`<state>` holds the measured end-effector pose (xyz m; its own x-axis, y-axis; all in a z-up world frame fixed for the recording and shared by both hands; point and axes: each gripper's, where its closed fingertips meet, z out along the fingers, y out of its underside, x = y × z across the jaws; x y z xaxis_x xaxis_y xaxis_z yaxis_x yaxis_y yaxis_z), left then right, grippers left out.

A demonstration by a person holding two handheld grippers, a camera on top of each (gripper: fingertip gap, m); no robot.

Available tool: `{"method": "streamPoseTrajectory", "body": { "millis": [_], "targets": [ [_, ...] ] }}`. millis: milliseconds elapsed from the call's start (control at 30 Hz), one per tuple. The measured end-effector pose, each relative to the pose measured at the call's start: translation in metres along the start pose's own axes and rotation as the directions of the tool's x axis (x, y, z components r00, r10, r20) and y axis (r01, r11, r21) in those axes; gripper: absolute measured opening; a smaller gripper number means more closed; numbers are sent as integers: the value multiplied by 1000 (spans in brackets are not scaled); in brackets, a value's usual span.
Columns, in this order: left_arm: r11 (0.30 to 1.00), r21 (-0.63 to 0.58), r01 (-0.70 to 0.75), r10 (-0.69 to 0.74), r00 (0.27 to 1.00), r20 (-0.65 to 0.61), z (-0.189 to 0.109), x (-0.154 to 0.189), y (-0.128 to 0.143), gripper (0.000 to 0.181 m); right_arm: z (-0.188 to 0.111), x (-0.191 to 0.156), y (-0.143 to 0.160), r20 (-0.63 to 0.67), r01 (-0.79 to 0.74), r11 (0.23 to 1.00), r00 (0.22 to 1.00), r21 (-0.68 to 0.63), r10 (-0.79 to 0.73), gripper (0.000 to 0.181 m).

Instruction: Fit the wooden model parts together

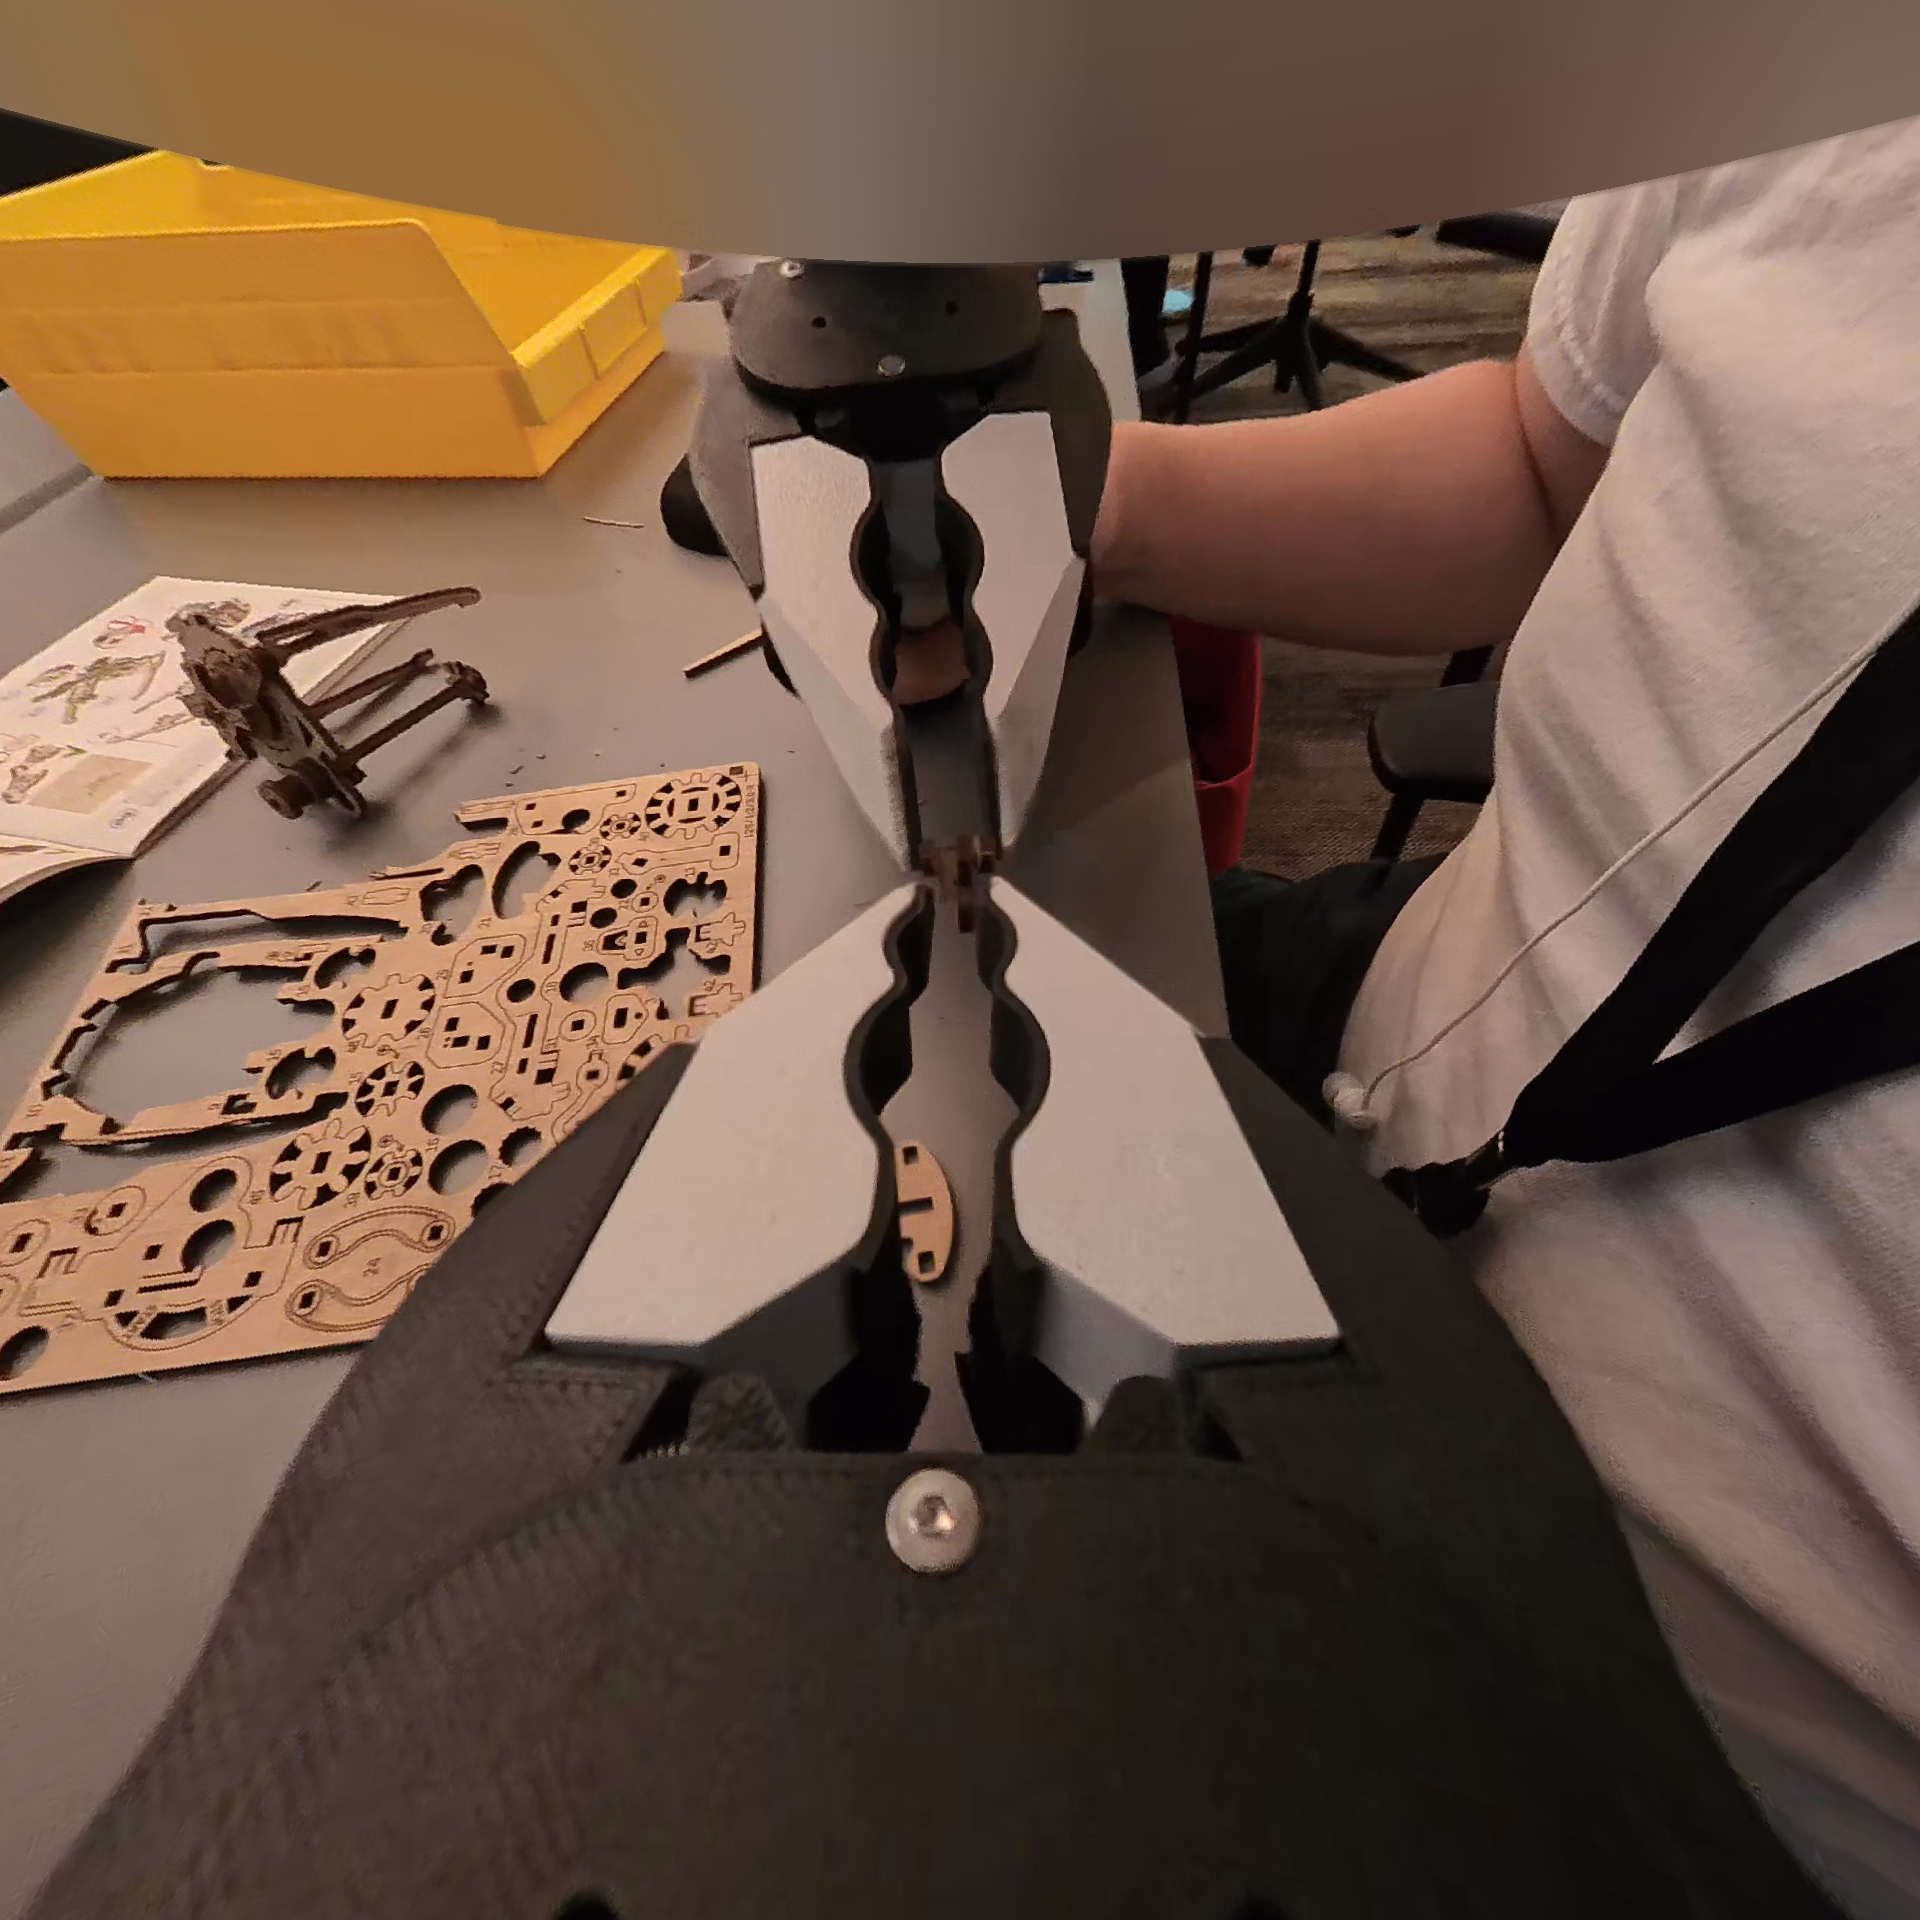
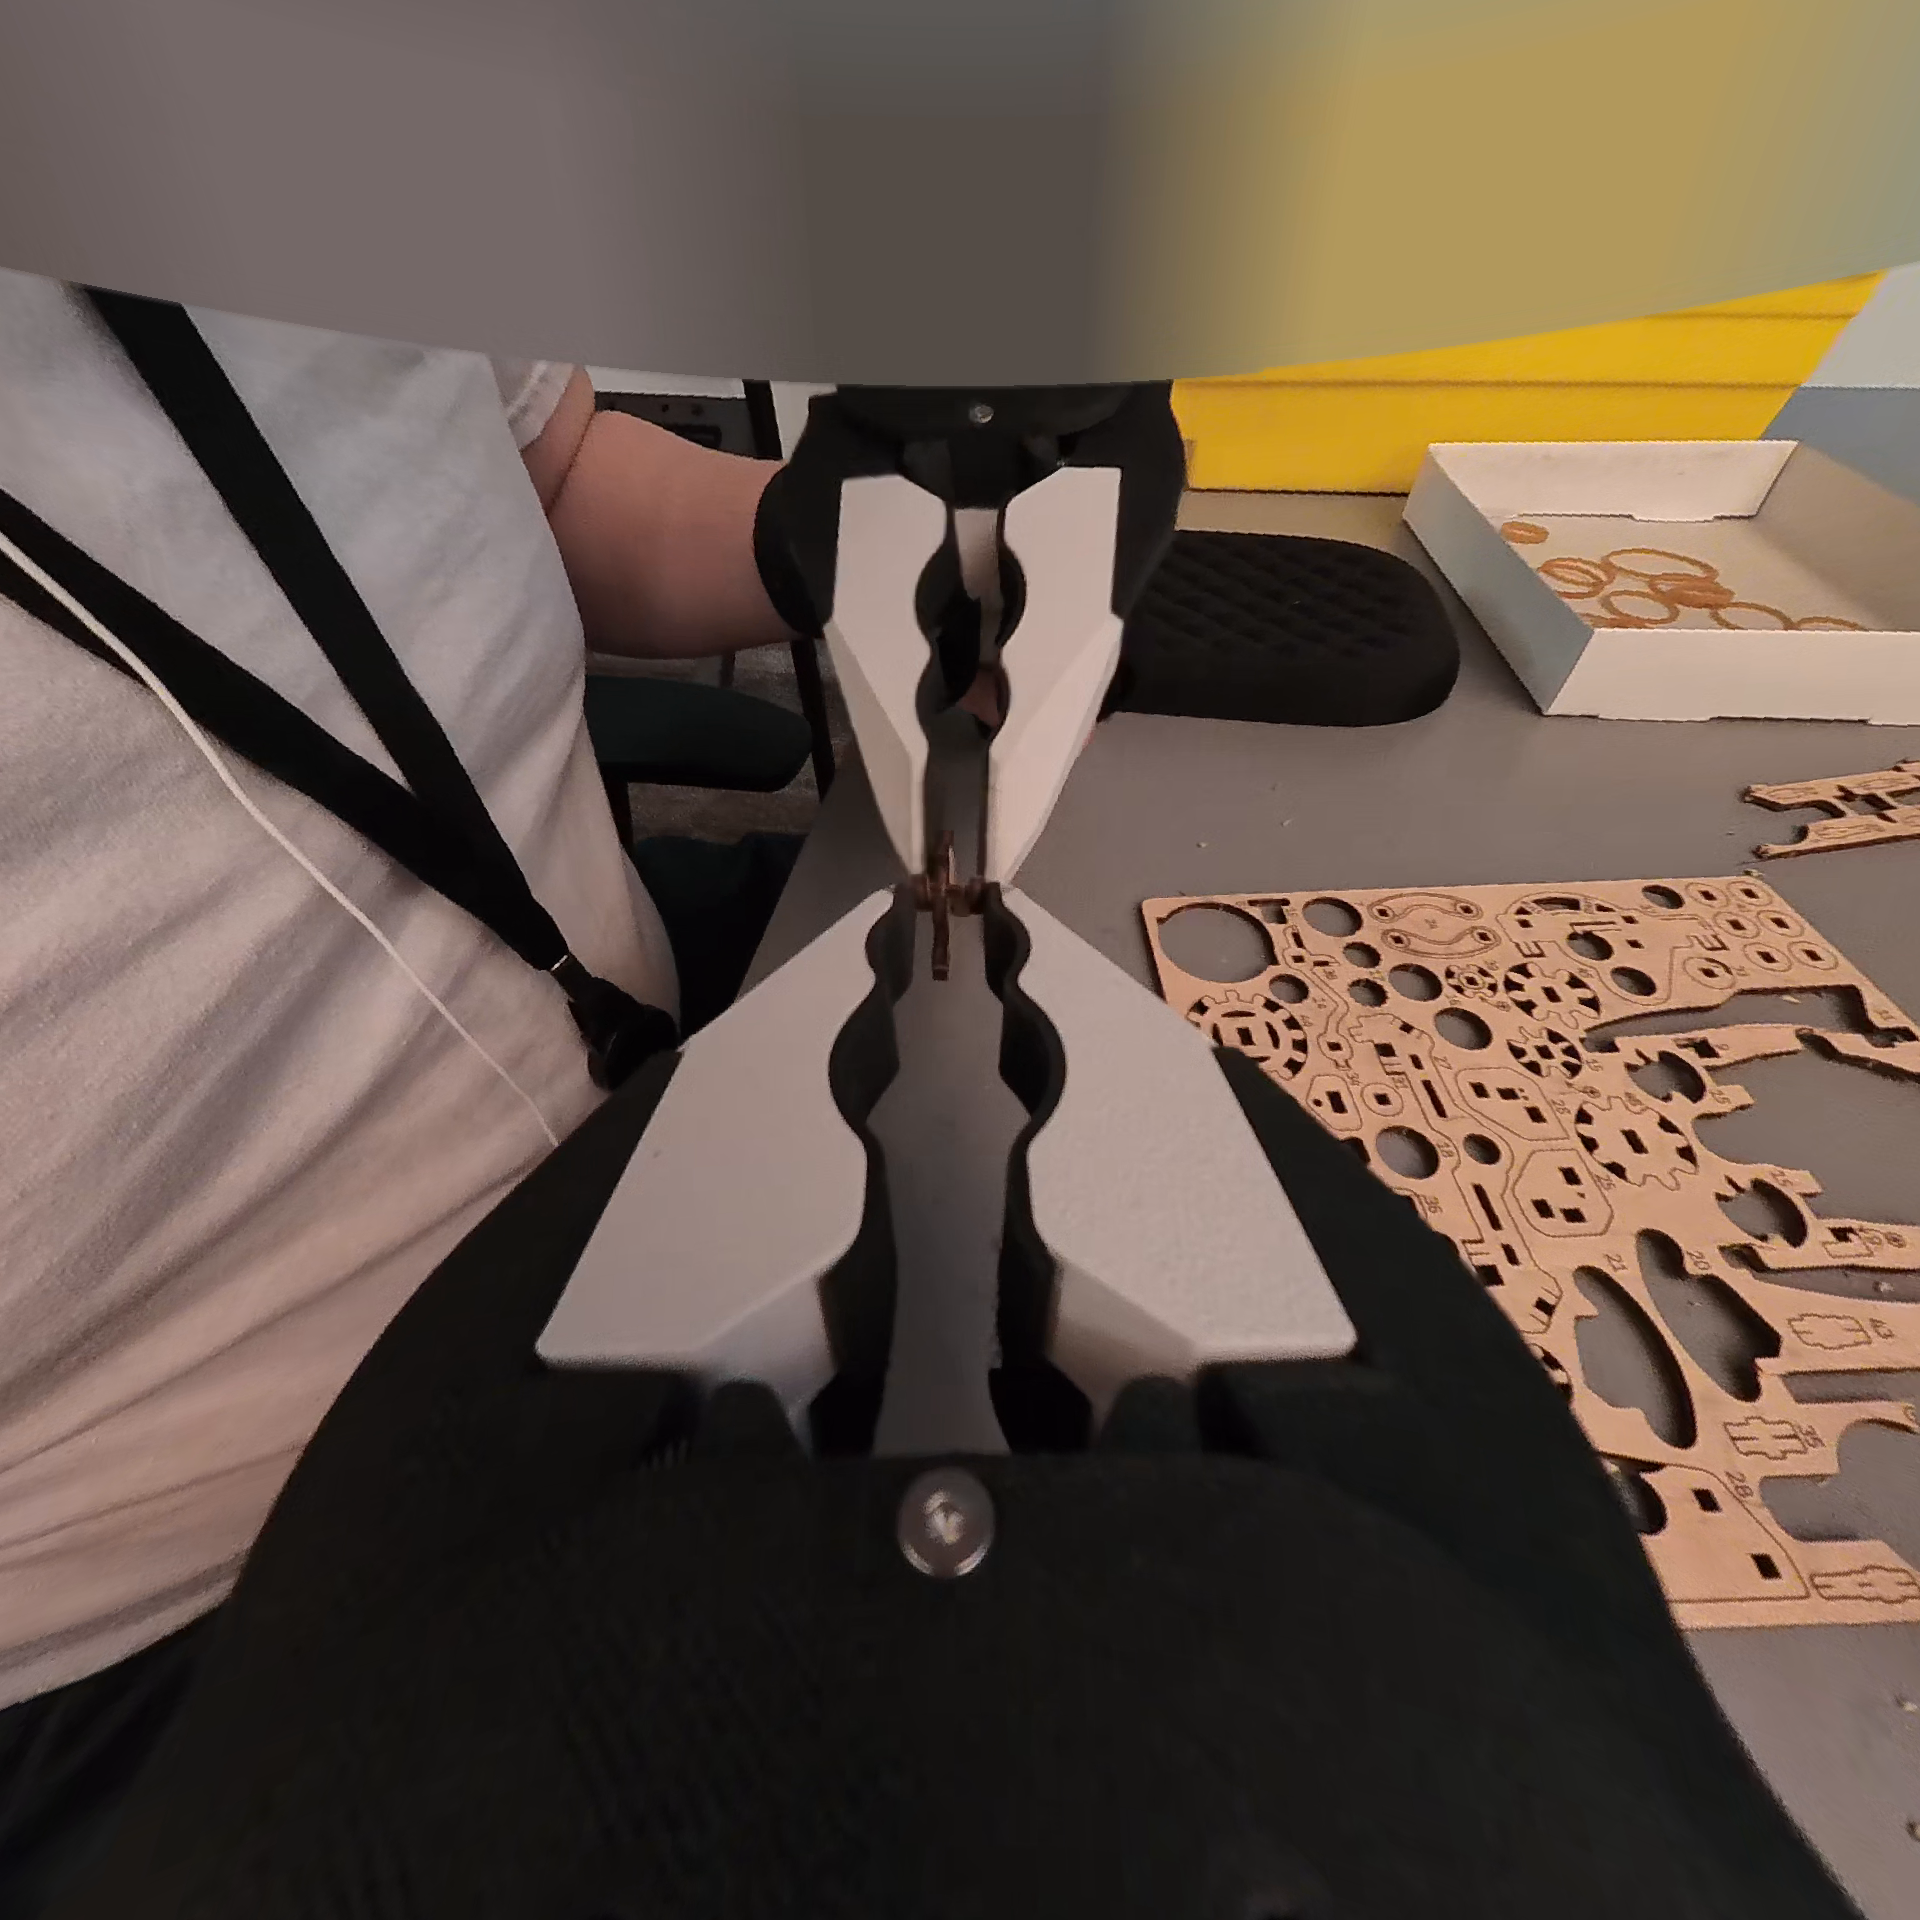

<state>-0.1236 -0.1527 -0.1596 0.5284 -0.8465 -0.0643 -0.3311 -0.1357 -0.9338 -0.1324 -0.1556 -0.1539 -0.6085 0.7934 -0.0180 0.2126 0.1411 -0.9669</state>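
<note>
**Two grippers tip to tip over the worktop edge, tiny wooden pieces between them**

Going left to right in the left wrist view: a yellow bin (image 1: 312,332) sits at about 10 o'clock, with an instruction booklet (image 1: 94,727) below it and the dark half-built wooden model (image 1: 301,696) standing on the booklet's corner. At 9 o'clock lies the laser-cut parts sheet (image 1: 395,1060), flat on the grey worktop (image 1: 623,582) and already full of punched-out holes. A loose curved wooden piece (image 1: 923,1210) shows through the gap between the near gripper's fingers. A few splinters lie around 11 o'clock. The person's white shirt (image 1: 1714,727) fills the whole right side.

The right wrist view has a black mesh pad (image 2: 1288,623) at 1 o'clock and a white tray of rubber bands (image 2: 1662,582) further right.

Room-wise, the worktop edge runs right under the grippers. The sheet is close on one side and the person's body on the other, so it's tight.

The left gripper (image 1: 951,894) is nearly closed, pinching a small wooden part (image 1: 961,899). The right gripper (image 2: 940,894) is also narrow, clamped on a small dark wooden part (image 2: 940,930). The two parts meet dead centre, but I can't tell whether they're actually seated.
</note>
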Motion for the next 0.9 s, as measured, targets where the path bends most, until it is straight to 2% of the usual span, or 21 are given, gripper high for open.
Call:
{"method": "streamPoseTrajectory", "body": {
  "millis": [167, 267, 433, 700, 900],
  "targets": [
    [1000, 9, 16, -16, 1000, -5, 1, 0, -1, 1, -1, 2, -2, 1, -28, 999, 1000, 17, 27, 12],
    [1000, -2, 22, -22, 1000, 22, 1, -4, -1, 1, 2, 2, -3, 9, -71, 997, 997, 17, 71, 21],
    [1000, -10, 13, -13, 999, 38, 2, -5, 0, 1, 3, 7, -2, -27, -70, 998, 997, 2, 70, 12],
    [998, -63, -20, 23, 998, 50, 5, -3, 10, 1, 8, 6, 7, -62, -15, 997, 998, -70, 11, 12],
    [998, -55, -32, 34, 998, 43, 6, 0, 7, 1, 6, 3, 6, -76, 49, 996, 996, -70, -55, 12]
  ]
}}
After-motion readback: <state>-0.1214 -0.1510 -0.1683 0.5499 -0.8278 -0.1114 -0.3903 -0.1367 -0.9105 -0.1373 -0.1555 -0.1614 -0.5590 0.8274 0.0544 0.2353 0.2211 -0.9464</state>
